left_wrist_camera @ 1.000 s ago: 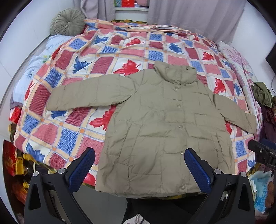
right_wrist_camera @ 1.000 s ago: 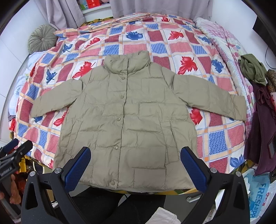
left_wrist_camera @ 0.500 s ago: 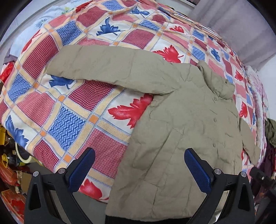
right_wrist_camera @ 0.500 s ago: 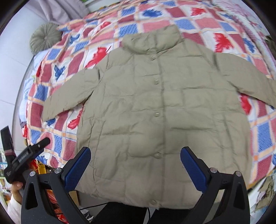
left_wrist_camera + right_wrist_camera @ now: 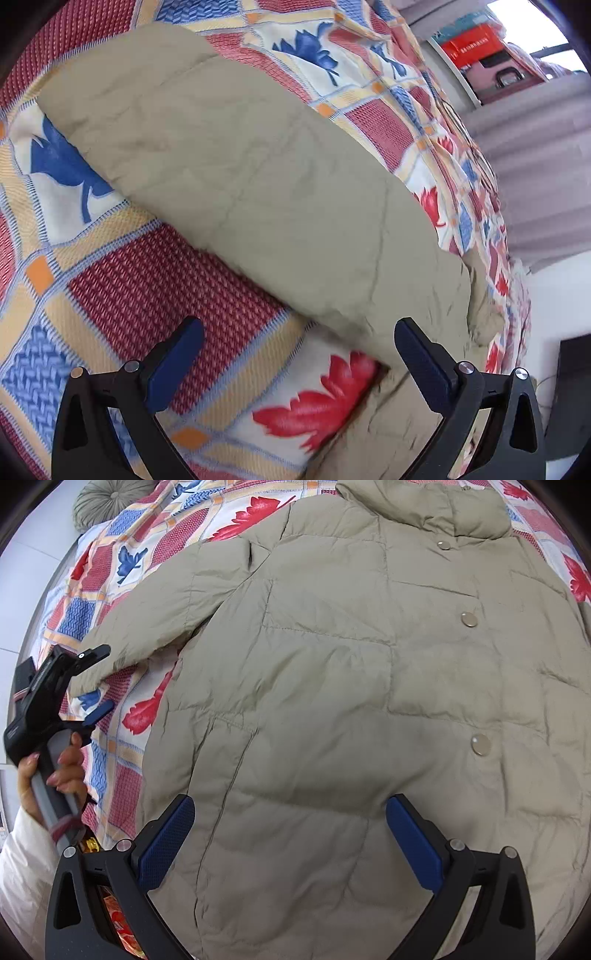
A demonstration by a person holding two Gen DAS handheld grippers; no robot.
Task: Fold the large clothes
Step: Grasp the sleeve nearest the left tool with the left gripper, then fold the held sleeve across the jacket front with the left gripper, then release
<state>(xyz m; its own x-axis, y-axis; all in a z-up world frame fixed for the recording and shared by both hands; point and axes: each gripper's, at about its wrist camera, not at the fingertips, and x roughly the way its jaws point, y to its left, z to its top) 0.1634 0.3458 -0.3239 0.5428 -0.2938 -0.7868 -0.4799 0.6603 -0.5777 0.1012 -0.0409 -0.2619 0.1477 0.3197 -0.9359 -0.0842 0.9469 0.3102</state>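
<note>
A large khaki padded jacket (image 5: 351, 686) lies front-up and buttoned on the bed, collar at the far side. Its left sleeve (image 5: 240, 177) stretches out over the bedspread. My left gripper (image 5: 299, 354) hovers open just above the bedspread, close to the sleeve's underside near the armpit, nothing between its fingers. In the right wrist view that same left gripper (image 5: 94, 681) is at the sleeve cuff, held by a hand (image 5: 66, 764). My right gripper (image 5: 291, 834) is open low over the jacket's lower front panel, empty.
A checked bedspread (image 5: 122, 280) with red and blue leaves covers the bed. A round grey-green cushion (image 5: 110, 498) lies at the far left corner. Grey curtains (image 5: 535, 177) and a shelf with a red box (image 5: 476, 44) stand behind the bed. A white sleeve (image 5: 22, 878) sits low left.
Both grippers have dropped closer to the bed. The left one swung left toward the outstretched sleeve; the right one came down over the jacket's front. Both stayed open.
</note>
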